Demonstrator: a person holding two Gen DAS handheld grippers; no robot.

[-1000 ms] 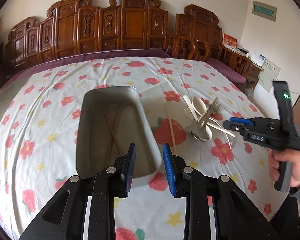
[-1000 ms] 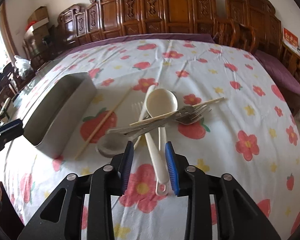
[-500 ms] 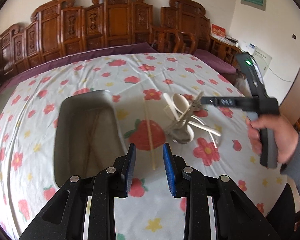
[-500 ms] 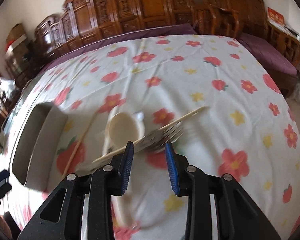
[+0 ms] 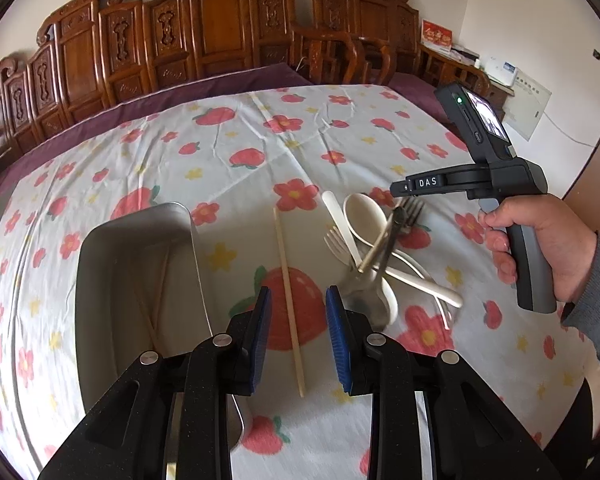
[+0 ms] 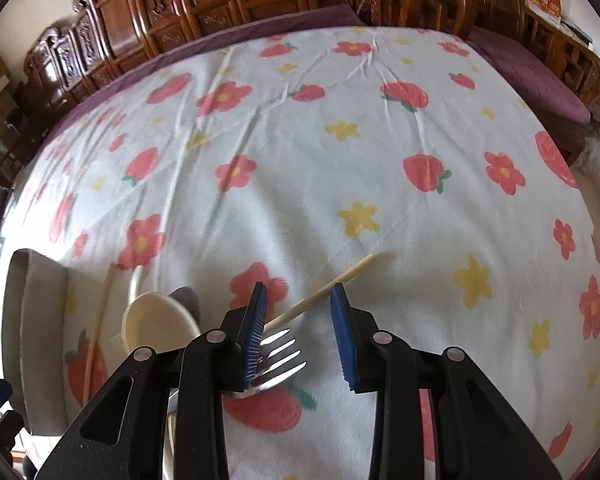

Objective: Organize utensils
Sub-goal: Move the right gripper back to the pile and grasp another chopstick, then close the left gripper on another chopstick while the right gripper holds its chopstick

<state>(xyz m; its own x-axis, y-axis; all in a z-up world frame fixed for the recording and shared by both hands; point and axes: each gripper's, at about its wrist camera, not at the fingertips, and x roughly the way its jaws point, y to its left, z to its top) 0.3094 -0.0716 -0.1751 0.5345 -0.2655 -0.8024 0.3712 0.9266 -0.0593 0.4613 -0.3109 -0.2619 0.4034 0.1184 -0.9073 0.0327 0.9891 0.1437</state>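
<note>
Two thin chopsticks [image 5: 154, 312] already lie in the metal tray [image 5: 100, 304]; most utensils remain on the counter: a loose chopstick [image 5: 288, 300] just beside the tray and a tangled pile [image 5: 374, 256] (spoons, forks, another chopstick). Left gripper [image 5: 296, 336] and right gripper [image 6: 298, 336] both hover with jaws spread, gripping nothing.

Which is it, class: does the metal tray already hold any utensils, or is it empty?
Not empty. The metal tray holds thin chopsticks crossed on its floor; the forks and spoons still lie outside on the cloth.
</note>
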